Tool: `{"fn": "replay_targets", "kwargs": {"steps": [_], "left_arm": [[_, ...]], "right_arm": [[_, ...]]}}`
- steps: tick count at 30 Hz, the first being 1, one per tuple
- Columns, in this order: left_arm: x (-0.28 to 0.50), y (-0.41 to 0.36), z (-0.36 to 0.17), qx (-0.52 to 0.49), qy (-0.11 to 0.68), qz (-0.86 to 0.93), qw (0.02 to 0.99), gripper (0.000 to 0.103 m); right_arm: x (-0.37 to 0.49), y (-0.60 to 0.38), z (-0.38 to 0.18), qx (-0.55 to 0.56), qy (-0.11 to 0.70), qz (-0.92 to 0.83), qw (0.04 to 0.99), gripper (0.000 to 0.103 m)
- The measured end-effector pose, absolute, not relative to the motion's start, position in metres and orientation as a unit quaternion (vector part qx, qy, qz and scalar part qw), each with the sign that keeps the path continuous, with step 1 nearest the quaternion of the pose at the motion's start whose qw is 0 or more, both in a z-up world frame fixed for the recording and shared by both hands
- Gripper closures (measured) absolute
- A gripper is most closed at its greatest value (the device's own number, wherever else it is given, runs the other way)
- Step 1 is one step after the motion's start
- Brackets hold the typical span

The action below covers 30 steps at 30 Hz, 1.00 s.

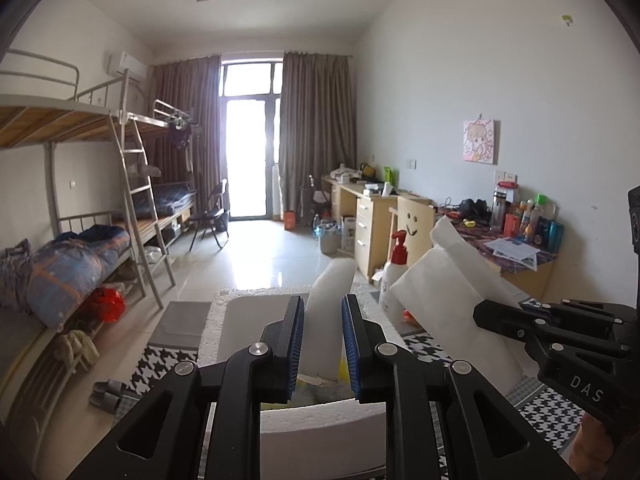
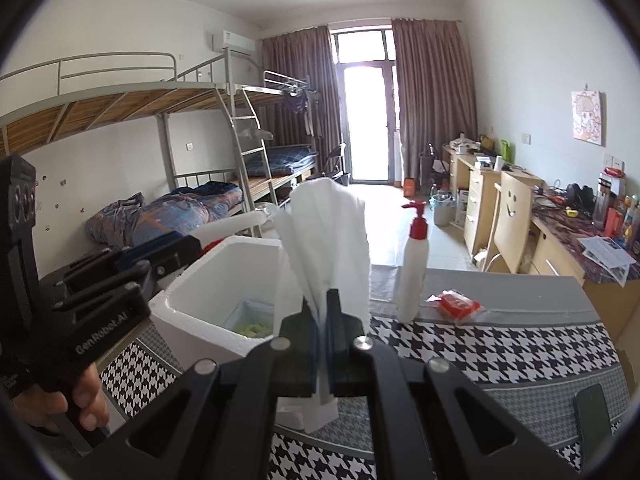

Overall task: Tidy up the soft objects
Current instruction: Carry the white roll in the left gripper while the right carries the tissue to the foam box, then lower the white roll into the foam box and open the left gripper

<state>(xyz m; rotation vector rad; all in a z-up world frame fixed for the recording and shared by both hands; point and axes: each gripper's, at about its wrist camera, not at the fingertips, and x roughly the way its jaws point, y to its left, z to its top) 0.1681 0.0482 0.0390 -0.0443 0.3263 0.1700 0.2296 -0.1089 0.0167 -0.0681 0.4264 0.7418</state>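
Two white foam sheets: one (image 2: 324, 236) pinched upright in my closed right gripper (image 2: 323, 344), one (image 1: 328, 312) between my left gripper's (image 1: 322, 340) parted fingers, contact unclear. One styrofoam box (image 2: 188, 304) just left; one pump bottle (image 2: 414, 264) beside it.

Left tongs (image 1: 322, 344) jaws parted — something white between them, right tongs (image 2: 323, 340) pinched tight, side by side

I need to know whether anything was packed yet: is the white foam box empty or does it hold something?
Not empty. In the right wrist view the foam box holds a clear packet with yellow-green contents at its bottom; what it is, I cannot tell.
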Motion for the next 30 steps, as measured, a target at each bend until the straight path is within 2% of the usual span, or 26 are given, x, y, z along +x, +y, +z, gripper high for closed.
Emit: {"fn": "replay_targets", "kwargs": {"steps": [8,10,11,12,13,14,15,21,30], "left_arm": [[0.179,0.057,0.031,-0.02,0.172,0.097,0.98,0.082],[0.181,0.06,0.029,-0.017,0.173,0.101,0.98,0.077],[0.182,0.06,0.029,-0.011,0.176,0.103,0.979,0.068],[0.182,0.062,0.028,-0.013,0.177,0.109,0.978,0.051],[0.182,0.065,0.028,-0.02,0.177,0.116,0.977,0.04],[0.181,0.069,0.027,-0.027,0.174,0.12,0.977,0.019],[0.179,0.072,0.028,-0.032,0.169,0.124,0.977,0.009],[0.167,0.082,0.031,-0.036,0.154,0.142,0.977,0.001],[0.154,0.096,0.029,-0.039,0.152,0.164,0.974,0.001]], "right_arm": [[0.237,-0.096,0.014,-0.038,0.216,0.362,0.906,0.097],[0.239,-0.094,0.014,-0.04,0.217,0.36,0.906,0.097],[0.239,-0.094,0.013,-0.04,0.218,0.359,0.906,0.097],[0.239,-0.093,0.013,-0.041,0.22,0.358,0.906,0.097],[0.24,-0.092,0.013,-0.041,0.221,0.358,0.906,0.097],[0.241,-0.092,0.013,-0.041,0.221,0.357,0.907,0.097],[0.242,-0.092,0.013,-0.042,0.222,0.356,0.907,0.097],[0.245,-0.086,0.013,-0.044,0.226,0.355,0.906,0.097],[0.244,-0.069,0.016,-0.052,0.224,0.368,0.901,0.097]]}}
